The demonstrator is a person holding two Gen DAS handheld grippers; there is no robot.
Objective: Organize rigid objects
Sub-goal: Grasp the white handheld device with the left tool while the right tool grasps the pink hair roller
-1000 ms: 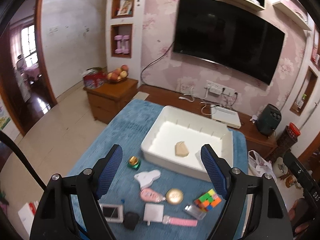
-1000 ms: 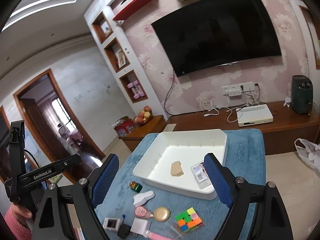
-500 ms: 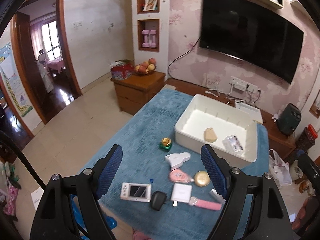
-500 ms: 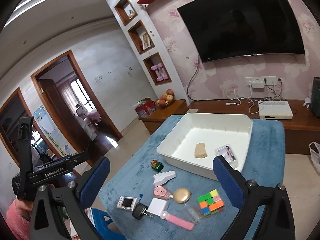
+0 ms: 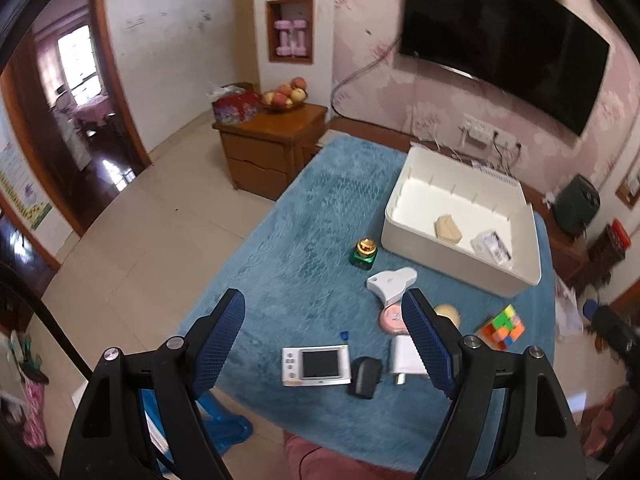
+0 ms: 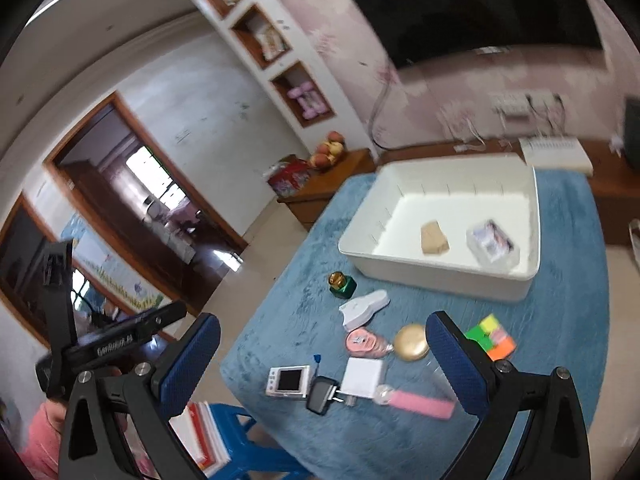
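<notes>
- Jaws of left gripper (image 5: 322, 340) and right gripper (image 6: 322, 364) are spread wide, nothing held.
- Two items already sit in the white bin (image 5: 516, 280) at far right; the rest are left loose on the counter (image 5: 304, 248), probably awaiting pickup.

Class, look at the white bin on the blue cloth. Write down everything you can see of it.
The white bin is a shallow, open-topped rectangular tray that looks like smooth plastic, with thin ribs along its inner walls. It sits flat at the far end of the blue cloth. On its floor lie a tan block and a clear wrapped packet, apart from each other. Nothing else touches it; the green bottle stands just outside its near corner.
</notes>
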